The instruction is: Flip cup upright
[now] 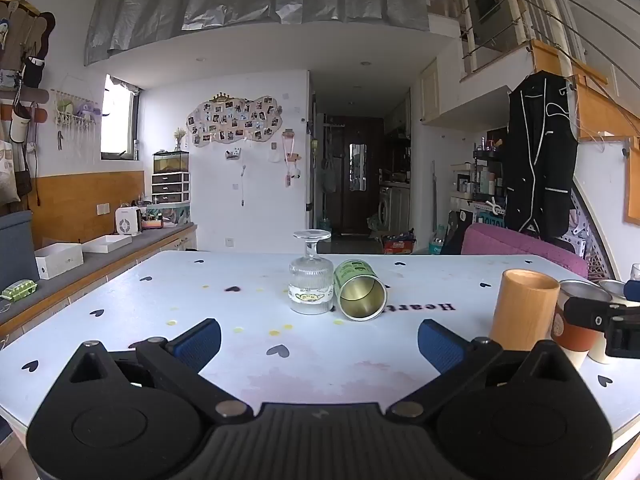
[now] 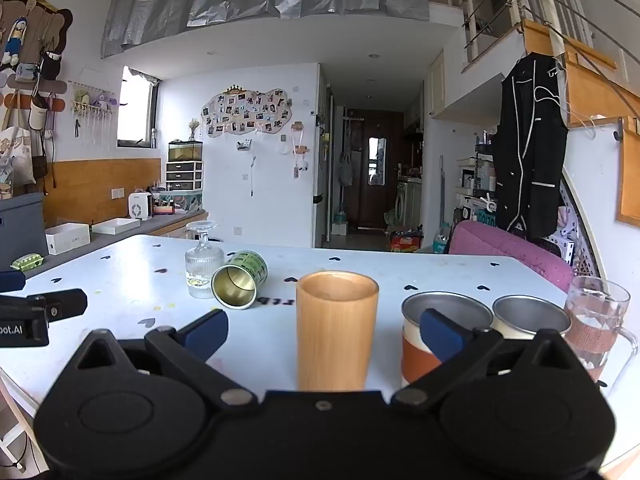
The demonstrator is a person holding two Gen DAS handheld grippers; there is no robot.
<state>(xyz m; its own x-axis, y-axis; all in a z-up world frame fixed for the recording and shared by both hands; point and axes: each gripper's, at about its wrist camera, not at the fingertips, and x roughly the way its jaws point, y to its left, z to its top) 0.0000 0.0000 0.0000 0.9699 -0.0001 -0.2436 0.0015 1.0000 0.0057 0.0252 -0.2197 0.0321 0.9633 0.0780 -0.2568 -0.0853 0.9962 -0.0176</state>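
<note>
Two cups need righting on the white table: a stemmed glass standing upside down, and touching its right side, a green tin cup lying on its side. Further right stands an upright wooden cup. Left gripper and right gripper both gape, holding nothing.

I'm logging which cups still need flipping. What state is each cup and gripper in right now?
stemmed glass: upside down, foot on top
green tin cup: on its side, mouth toward the camera
wooden cup: upright
orange-sleeved cup: upright
white metal cup: upright
glass mug: upright
left gripper: open, holding nothing
right gripper: open, wooden cup between its fingers, untouched
</note>
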